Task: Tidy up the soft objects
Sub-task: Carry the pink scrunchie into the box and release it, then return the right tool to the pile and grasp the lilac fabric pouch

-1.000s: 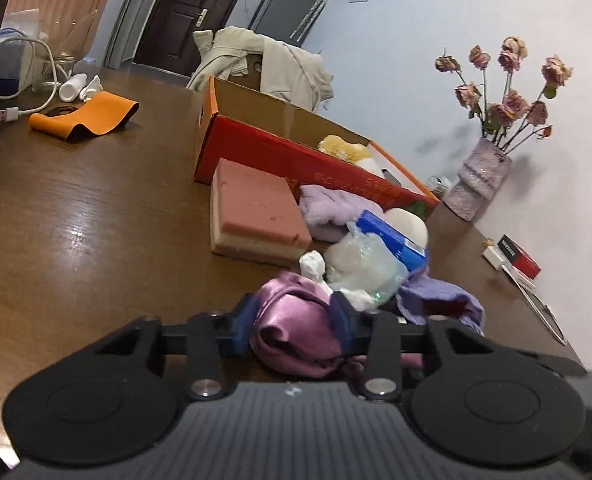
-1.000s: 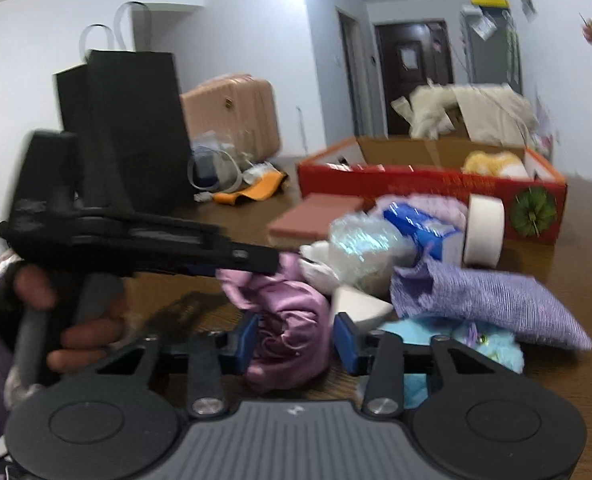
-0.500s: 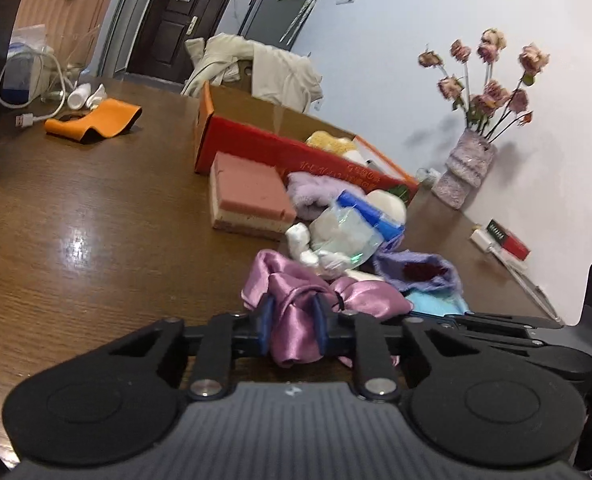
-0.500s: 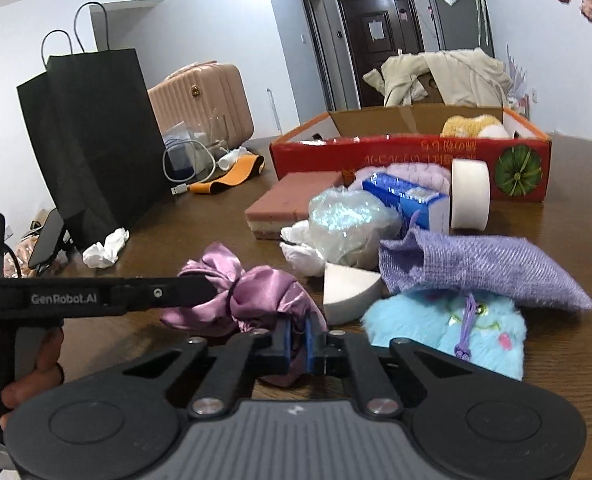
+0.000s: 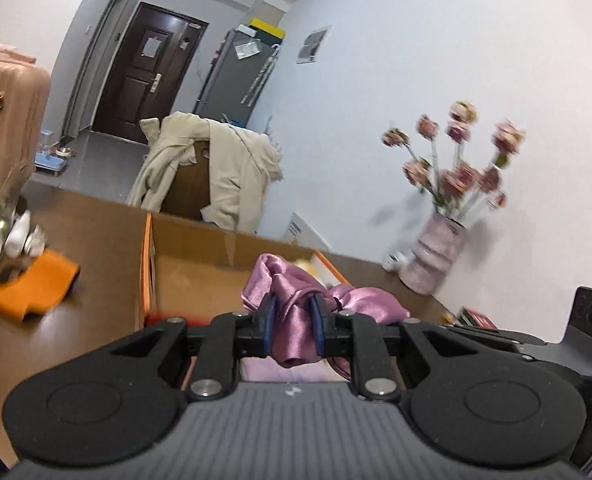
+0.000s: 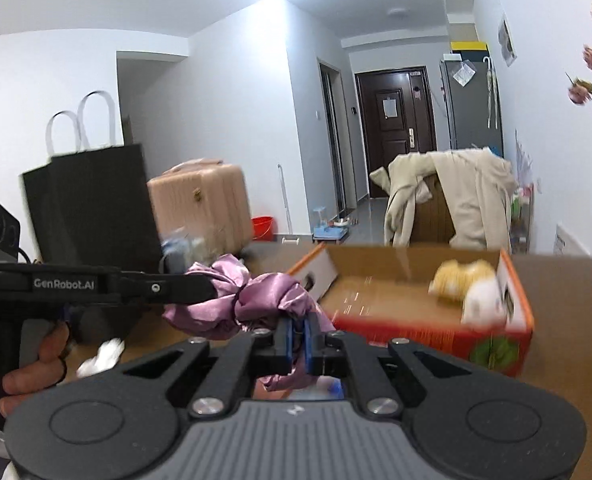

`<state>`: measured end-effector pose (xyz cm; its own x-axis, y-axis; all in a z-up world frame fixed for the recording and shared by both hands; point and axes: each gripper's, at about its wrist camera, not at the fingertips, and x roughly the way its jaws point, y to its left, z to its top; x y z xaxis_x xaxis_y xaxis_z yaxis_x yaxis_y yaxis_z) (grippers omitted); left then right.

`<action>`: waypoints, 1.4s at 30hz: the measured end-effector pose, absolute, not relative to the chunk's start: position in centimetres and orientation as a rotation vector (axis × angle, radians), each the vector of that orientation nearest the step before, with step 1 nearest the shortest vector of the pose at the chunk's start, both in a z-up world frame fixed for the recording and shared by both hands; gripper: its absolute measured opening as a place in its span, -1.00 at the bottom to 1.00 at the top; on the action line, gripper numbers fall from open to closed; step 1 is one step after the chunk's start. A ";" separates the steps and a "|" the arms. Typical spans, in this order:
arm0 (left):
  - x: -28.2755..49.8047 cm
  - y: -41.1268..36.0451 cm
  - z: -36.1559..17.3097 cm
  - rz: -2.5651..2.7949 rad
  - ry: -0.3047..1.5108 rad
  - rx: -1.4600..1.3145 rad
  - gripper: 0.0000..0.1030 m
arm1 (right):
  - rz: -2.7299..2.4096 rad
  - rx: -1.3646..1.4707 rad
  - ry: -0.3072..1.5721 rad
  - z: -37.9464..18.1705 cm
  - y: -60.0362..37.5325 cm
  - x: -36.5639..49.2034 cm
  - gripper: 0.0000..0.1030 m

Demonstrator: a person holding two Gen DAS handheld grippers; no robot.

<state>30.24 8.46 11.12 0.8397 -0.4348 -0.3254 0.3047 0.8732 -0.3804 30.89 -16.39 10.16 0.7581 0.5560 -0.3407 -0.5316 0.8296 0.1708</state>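
**Caller:** While both claws are up off the bench, what do I have in them?

**Me, at the controls:** One piece of shiny pink satin cloth [image 5: 296,320], bunched like a scrunchie, hangs between my two claws. My left claw [image 5: 292,316], at lower centre of its own view, is clenched on a thick fold of it. My right claw [image 6: 299,334], at lower centre of its view, is pinched nearly flat on a thin edge of the same cloth [image 6: 252,300].

**Caller:** How does the cloth lie?

**Me:** Its long axis runs sideways, from one claw across to the other. In the right view my left claw [image 6: 200,290] reaches in from the left edge, gripped by a hand [image 6: 20,364].

**Caller:** And where is it meant to go?

**Me:** I judge the red cardboard box [image 6: 519,320]. It lies open just beyond and below the cloth, toward the right of centre in the right view, with a yellow and white soft toy [image 6: 467,284] already inside. My right claw looks nearer to it.
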 end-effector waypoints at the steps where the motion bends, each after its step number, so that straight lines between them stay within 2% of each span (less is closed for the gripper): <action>1: 32.8 8.4 11.6 -0.383 0.435 -0.323 -0.64 | 0.600 0.050 0.401 10.9 -16.1 33.1 -0.89; 6: 44.2 8.4 11.2 -0.292 0.559 -0.337 -0.64 | 0.595 -0.012 0.508 12.2 -13.7 46.3 -0.89; 10: 52.1 8.1 8.8 -0.185 0.664 -0.280 -0.62 | 0.566 -0.019 0.650 9.7 -11.1 56.0 -0.89; 11: 53.8 8.0 8.1 -0.159 0.691 -0.266 -0.48 | 0.559 -0.009 0.680 8.8 -10.6 57.8 -0.89; 12: 55.0 8.1 7.6 -0.145 0.708 -0.267 -0.26 | 0.550 -0.001 0.717 7.6 -9.9 59.8 -0.89; 17: 56.8 8.8 6.2 -0.154 0.688 -0.277 -0.14 | 0.483 -0.031 0.841 2.2 -7.5 64.0 -0.85; 19: 56.5 8.9 6.3 -0.175 0.675 -0.270 -0.11 | 0.450 -0.042 0.882 1.4 -7.0 64.2 -0.73; 23: 55.7 8.9 7.1 -0.157 0.652 -0.235 -0.04 | 0.447 -0.029 0.833 2.5 -7.3 63.3 -0.65; 25: 54.8 9.2 8.1 -0.157 0.650 -0.237 0.00 | 0.444 0.000 0.807 4.1 -8.3 62.3 -0.27; 26: 54.1 9.3 8.7 -0.153 0.641 -0.231 0.01 | 0.448 0.017 0.794 5.1 -8.8 61.3 -0.20; 30: 50.2 9.9 11.9 -0.143 0.592 -0.199 0.37 | 0.451 0.018 0.716 10.1 -11.2 57.6 -0.14; 32: 47.6 10.1 14.0 -0.148 0.561 -0.186 0.41 | 0.450 0.007 0.670 13.1 -12.7 54.9 -0.05; 38: 38.9 11.0 19.2 -0.143 0.462 -0.144 0.81 | 0.436 -0.021 0.537 20.3 -17.7 47.0 0.24; 42: 33.9 11.4 21.0 -0.144 0.418 -0.127 0.88 | 0.427 -0.005 0.495 22.4 -20.1 41.8 0.30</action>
<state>33.88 11.41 21.04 0.9041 -0.1654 -0.3941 0.1130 0.9818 -0.1526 41.80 -20.13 22.45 0.7938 0.3962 -0.4615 -0.3984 0.9120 0.0977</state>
